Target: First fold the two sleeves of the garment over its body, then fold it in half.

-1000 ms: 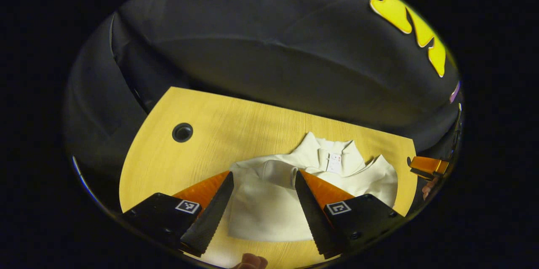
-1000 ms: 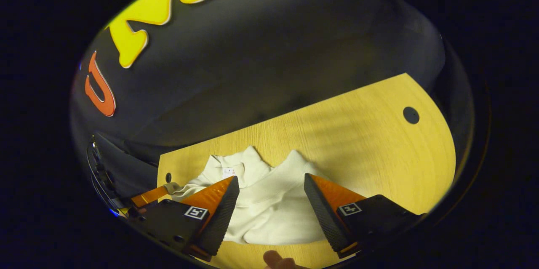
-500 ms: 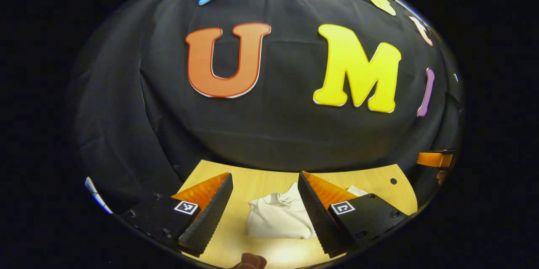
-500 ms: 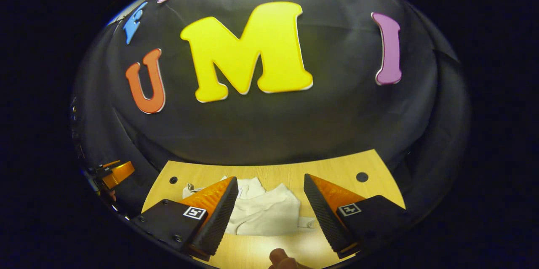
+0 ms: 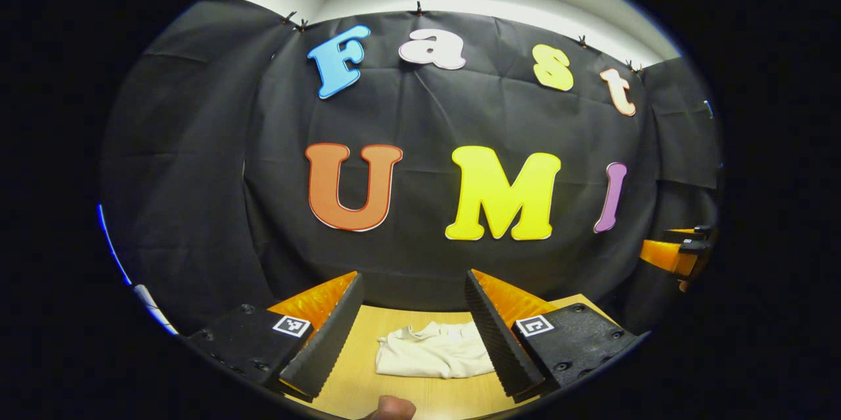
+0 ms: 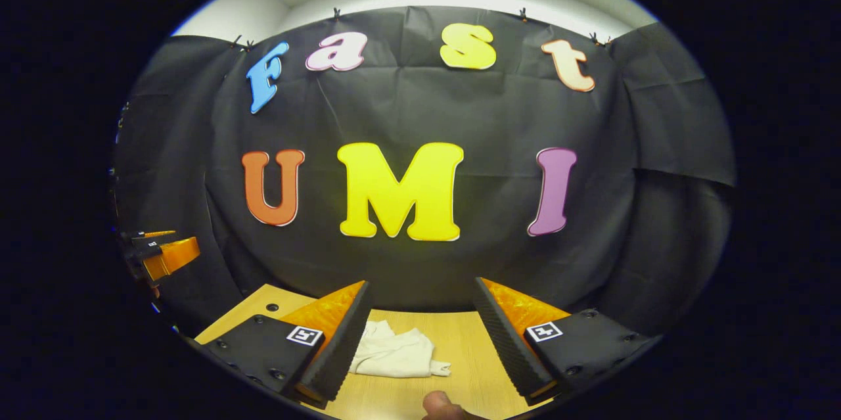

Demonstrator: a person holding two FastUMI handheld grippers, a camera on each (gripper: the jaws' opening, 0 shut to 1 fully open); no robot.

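Your garment (image 5: 433,359) lies as a compact folded bundle on the near part of the table (image 5: 368,328), sleeves apparently tucked in and halved, while your left gripper (image 5: 412,334) and right gripper (image 6: 420,341) are raised above it, spread wide, grasping nothing.

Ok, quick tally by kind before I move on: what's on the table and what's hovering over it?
Garment, white, folded, on the table: 1
Table: 1
Grippers, left gripper and right gripper, both open, above the table: 2
Total: 4
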